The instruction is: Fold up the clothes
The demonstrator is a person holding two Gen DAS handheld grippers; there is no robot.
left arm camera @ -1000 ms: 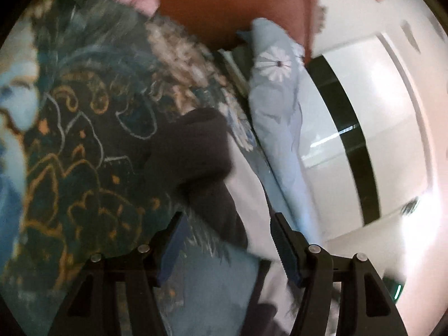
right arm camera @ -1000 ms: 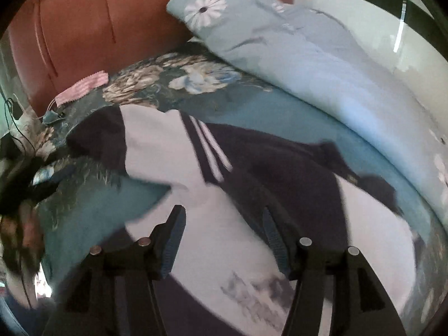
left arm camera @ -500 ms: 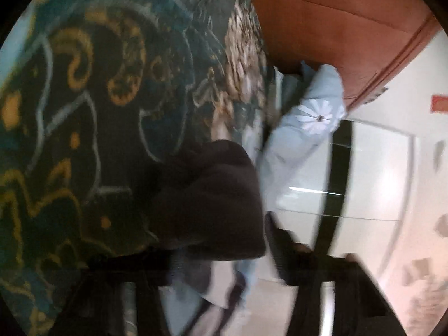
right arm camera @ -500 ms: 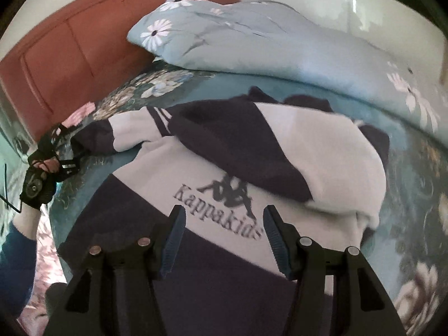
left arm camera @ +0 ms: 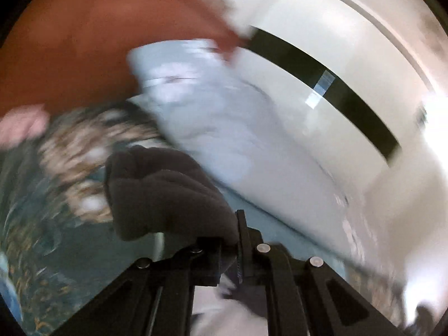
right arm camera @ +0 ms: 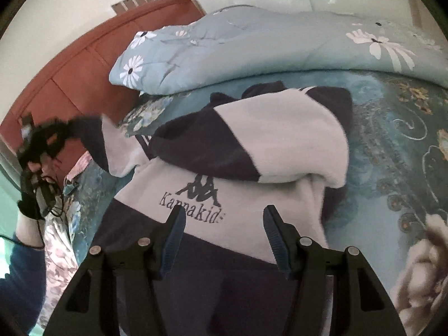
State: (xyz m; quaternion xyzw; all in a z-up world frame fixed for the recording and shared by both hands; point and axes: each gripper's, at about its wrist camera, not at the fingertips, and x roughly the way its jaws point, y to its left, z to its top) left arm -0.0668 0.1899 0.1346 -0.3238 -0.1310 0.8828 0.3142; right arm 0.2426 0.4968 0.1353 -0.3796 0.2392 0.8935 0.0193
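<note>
A navy and white sweatshirt [right arm camera: 246,196] with a printed logo lies on the teal floral bedspread [right arm camera: 392,145]. One sleeve [right arm camera: 252,137] is folded across its chest. The other sleeve [right arm camera: 112,145] is stretched up to the left, where my left gripper [right arm camera: 47,137] holds its end in the air. In the left wrist view that gripper [left arm camera: 233,240] is shut on the dark cuff [left arm camera: 162,193], which bulges out ahead of the fingers. My right gripper [right arm camera: 224,229] hovers open over the logo with nothing between its fingers.
A light blue quilt with white daisies [right arm camera: 252,44] is bunched along the far side of the bed against a white wall. A red-brown headboard [right arm camera: 84,70] stands at the left. A pink cloth [left arm camera: 19,126] lies near it. A person's blue sleeve [right arm camera: 22,274] shows at the lower left.
My left gripper has shut on the dark cuff and lifted it off the bedspread, rolling as it rose. My right gripper has swung over the sweatshirt's chest and stayed open.
</note>
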